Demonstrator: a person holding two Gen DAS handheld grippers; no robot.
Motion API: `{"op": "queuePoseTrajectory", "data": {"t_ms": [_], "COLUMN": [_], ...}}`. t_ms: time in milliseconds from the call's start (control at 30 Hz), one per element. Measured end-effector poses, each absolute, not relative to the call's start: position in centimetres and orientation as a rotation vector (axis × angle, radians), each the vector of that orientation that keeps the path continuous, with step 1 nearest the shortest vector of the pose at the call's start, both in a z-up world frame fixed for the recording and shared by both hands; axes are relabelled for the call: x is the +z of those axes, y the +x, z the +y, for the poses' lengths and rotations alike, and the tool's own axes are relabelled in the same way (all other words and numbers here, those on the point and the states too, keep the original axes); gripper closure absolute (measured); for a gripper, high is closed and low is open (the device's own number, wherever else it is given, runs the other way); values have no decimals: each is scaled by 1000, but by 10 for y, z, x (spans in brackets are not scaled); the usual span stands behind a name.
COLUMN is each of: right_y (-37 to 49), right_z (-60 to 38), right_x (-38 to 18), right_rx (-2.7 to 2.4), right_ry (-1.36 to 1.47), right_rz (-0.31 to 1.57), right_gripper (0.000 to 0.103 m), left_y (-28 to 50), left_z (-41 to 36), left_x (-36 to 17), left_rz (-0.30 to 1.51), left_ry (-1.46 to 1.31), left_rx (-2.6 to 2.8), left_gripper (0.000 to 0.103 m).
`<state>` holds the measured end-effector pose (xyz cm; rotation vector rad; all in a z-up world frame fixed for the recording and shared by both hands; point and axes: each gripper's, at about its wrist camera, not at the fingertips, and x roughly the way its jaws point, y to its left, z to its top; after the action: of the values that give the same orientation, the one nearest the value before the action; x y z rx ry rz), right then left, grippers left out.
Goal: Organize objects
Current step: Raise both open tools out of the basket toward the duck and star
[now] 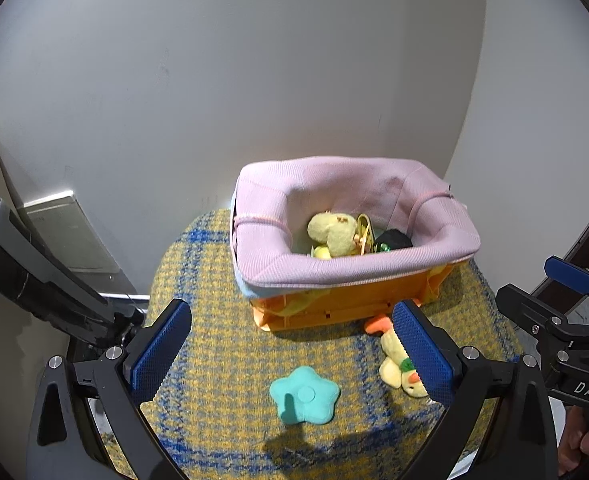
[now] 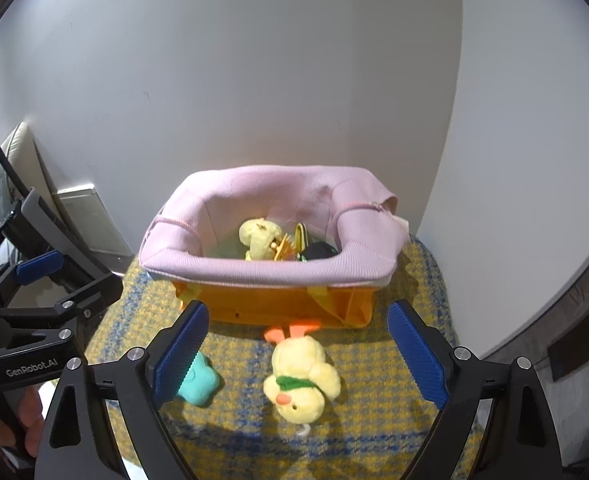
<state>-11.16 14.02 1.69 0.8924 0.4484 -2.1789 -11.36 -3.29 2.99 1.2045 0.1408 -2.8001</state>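
The left claw (image 1: 290,344) stands wide open with nothing between its blue pads, above a teal star-shaped toy (image 1: 305,395) lying flat on the yellow and blue checked surface (image 1: 214,340); the right claw (image 2: 297,350) is also spread open and holds nothing, with a yellow duck toy (image 2: 300,380) lying on the surface in the gap between its fingers, orange feet pointing toward the basket and beak toward the camera; whether either claw's pads touch the surface cannot be told; in the left wrist view the duck is half hidden behind that claw's right finger, and in the right wrist view the star is partly covered by that claw's left finger; the two toys lie near each other, apart, just in front of an orange basket (image 2: 278,304) lined with a pink cloth (image 2: 270,268) folded over its rim; inside the basket sits a pale yellow plush toy (image 2: 259,238), beside it something yellow and thin and a black object (image 2: 318,251) with a spot of green, all three partly cut off by the near rim and too small to name; the basket stands at the back of the surface close to a plain white wall (image 2: 254,80); a hand (image 2: 10,420) grips the other tool's handle at the left edge of the right wrist view, mostly out of frame; dark blurred gear at the left of both views cannot be made out.
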Motion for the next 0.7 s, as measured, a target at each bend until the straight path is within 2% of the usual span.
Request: {"op": "queuePoseTrajectory", "data": {"t_ms": [700], "right_y": [-117], "right_z": [148], "right_x": [-63], "right_rx": [-2165], "right_ry": [996], "right_rz": [511], "right_gripper": [12], "left_y": [-117], "left_z": [-33], "left_x": [-52], "left_rz": [175], "left_ry": [1330], "left_rx": [-2734], "left_gripper": [0]}}
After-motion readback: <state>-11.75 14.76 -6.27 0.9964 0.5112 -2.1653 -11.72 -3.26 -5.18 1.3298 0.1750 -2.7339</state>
